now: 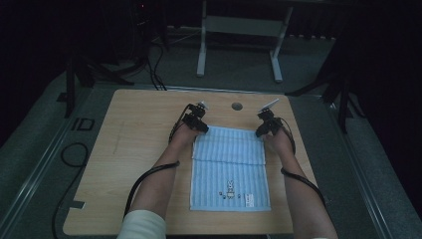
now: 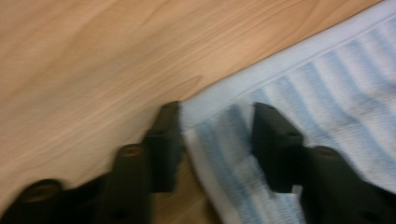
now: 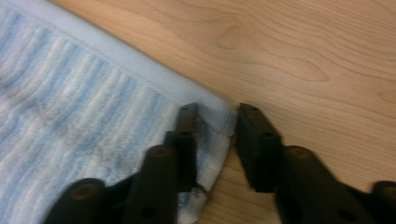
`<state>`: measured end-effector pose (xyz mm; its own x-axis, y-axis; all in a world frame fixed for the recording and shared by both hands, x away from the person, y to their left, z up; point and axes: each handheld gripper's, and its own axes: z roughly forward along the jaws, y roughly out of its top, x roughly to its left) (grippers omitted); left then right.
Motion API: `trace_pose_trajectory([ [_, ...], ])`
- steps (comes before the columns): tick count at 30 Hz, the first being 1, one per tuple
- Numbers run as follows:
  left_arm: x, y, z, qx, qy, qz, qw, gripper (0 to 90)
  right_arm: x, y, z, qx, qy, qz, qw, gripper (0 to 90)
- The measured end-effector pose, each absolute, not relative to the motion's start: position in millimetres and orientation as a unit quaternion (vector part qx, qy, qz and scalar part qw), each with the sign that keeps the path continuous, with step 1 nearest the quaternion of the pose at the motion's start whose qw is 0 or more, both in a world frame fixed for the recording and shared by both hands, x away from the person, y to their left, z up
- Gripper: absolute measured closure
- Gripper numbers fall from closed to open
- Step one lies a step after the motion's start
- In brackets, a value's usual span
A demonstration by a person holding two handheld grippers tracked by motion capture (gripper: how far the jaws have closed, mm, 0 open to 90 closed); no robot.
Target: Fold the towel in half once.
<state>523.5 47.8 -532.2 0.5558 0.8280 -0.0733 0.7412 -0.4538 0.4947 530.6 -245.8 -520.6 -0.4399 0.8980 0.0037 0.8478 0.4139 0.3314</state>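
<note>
Blue striped towel (image 1: 230, 169) lies mid-worktop (image 1: 134, 144), its far part doubled over. Left gripper (image 1: 197, 122) and right gripper (image 1: 264, 126) sit at the far corners, jaws parted, each straddling a corner, not clamped — likely set for a two-corner fold. Small printed motif near the front hem.

Between the black jaws of the left gripper (image 2: 215, 128) and the right gripper (image 3: 217, 130), a towel (image 1: 229, 169) is showing pale blue and white stripes with a plain border, lying on a light wood-grain table (image 1: 144, 124).
</note>
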Motion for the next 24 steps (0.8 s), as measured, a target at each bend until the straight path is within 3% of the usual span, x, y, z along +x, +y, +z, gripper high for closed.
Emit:
trace_pose_trajectory([
  [3, 522, 46, -532, 0.852, 0.458, 0.07, 0.244, 79.0, 528, -243, -521, 0.512, 0.842, 0.146, 0.085, 82.0],
  [5, 520, 42, -531, 0.858, 0.449, 0.078, 0.236, 84.0, 527, -241, -520, 0.509, 0.844, 0.143, 0.092, 83.1],
  [11, 512, 45, -509, 0.861, 0.425, 0.085, 0.264, 85.1, 521, -241, -503, 0.495, 0.847, 0.163, 0.111, 83.7],
  [24, 485, 79, -402, 0.828, 0.407, 0.144, 0.357, 85.0, 510, -239, -404, 0.457, 0.833, 0.249, 0.186, 83.6],
])
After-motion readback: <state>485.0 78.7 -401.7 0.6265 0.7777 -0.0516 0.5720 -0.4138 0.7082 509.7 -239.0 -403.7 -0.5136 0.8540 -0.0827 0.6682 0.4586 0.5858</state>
